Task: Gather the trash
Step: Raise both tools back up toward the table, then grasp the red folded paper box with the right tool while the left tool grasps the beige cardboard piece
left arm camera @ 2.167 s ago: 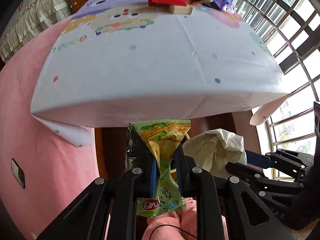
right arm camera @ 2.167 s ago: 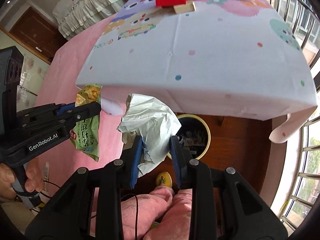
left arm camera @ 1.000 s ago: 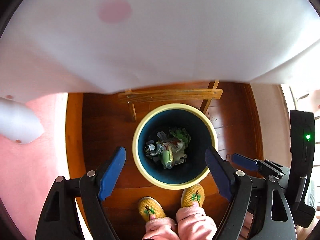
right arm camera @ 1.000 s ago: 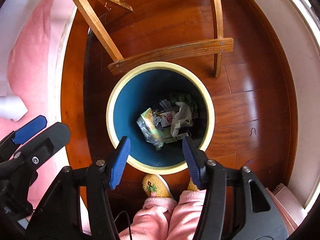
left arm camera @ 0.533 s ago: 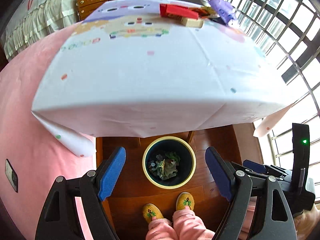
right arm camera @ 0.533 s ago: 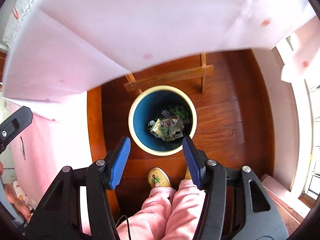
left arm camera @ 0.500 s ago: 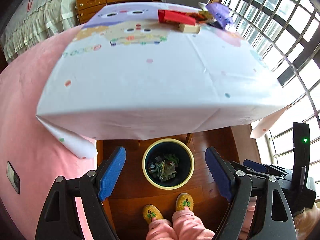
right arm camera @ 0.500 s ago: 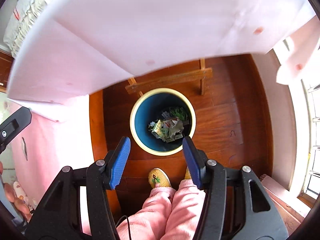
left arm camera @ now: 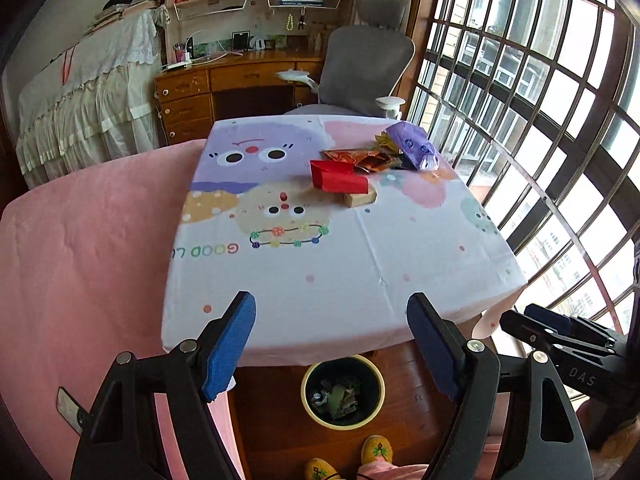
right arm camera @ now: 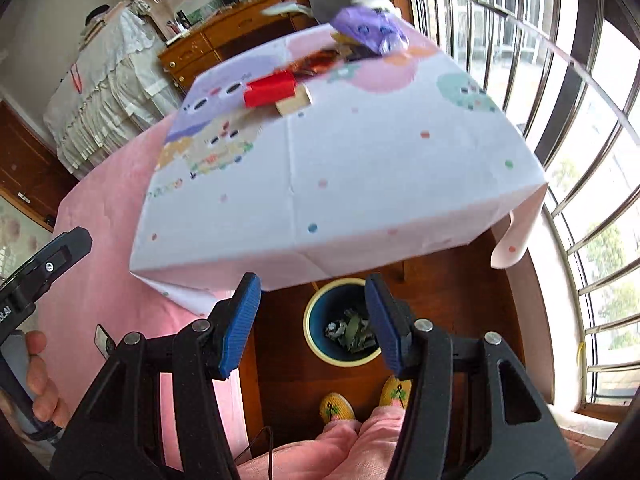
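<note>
on the far side of the table [left arm camera: 340, 272], the leftover trash sits in a pile: a red packet [left arm camera: 338, 178] on a small wooden block [left arm camera: 360, 198], an orange wrapper [left arm camera: 360, 158] and a purple bag [left arm camera: 412, 146]. reaching that far over the slick cloth could knock pieces off the edge, and the packets overlap, so a pinch may drag a neighbour along. left gripper [left arm camera: 332, 344] is wide apart and closing a little, holding nothing. right gripper [right arm camera: 312, 320] stands partly open, empty too, above the bin [right arm camera: 316, 320] on the floor.
</note>
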The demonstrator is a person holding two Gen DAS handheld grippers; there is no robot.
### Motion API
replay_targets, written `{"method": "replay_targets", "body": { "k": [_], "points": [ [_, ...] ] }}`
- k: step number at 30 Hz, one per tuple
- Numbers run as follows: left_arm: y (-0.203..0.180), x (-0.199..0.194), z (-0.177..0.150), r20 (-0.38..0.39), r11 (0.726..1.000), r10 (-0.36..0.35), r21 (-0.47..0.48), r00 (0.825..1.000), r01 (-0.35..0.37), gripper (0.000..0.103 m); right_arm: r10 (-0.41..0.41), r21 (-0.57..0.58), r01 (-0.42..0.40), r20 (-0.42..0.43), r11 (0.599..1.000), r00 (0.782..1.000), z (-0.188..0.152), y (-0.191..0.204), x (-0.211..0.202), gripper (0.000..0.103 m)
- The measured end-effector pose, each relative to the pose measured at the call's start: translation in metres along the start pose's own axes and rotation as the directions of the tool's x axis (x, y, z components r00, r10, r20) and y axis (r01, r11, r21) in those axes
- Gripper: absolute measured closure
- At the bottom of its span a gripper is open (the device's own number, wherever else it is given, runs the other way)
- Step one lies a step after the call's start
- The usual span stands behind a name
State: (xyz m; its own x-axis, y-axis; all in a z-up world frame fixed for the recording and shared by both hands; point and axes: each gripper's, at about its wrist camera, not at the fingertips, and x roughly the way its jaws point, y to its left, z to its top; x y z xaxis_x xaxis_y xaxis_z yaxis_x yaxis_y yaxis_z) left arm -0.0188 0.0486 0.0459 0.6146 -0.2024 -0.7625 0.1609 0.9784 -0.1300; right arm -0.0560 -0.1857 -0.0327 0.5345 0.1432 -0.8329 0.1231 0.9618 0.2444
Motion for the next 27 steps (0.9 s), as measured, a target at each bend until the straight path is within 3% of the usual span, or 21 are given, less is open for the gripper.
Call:
{"method": "replay_targets", "body": {
  "k": [6, 14, 19, 27],
  "points": [
    [0.009, -0.01, 0.04, 0.043, 1.0, 0.02, -0.01, 0.999, -0.019, 0.025, 0.014, -0.118, 0.0, 0.114, 0.993, 0.993, 0.038, 0.036, -0.045, 0.052],
    [0.011, 0.038, 0.073, 0.014, 0.998, 0.025, -0.066, 1.0, -0.024, 0.025, 0.033, -0.271, 0.017, 0.178, 0.963, 0.984, 0.096, 0.064, -0.055, 0.052],
    [0.004, 0.094, 0.101, -0.007, 0.991, 0.085, -0.104, 0.996, -0.085, 0.025, 0.053, -0.372, 0.007, 0.151, 0.928, 0.987, 0.144, 0.061, -0.017, 0.052],
    [0.002, 0.21, 0.146, -0.154, 0.932, 0.201, -0.273, 0.967, -0.237, 0.025, 0.127, -0.554, -0.12, -0.027, 0.824, 0.992, 0.242, 0.048, 0.104, 0.052]
  ]
}}
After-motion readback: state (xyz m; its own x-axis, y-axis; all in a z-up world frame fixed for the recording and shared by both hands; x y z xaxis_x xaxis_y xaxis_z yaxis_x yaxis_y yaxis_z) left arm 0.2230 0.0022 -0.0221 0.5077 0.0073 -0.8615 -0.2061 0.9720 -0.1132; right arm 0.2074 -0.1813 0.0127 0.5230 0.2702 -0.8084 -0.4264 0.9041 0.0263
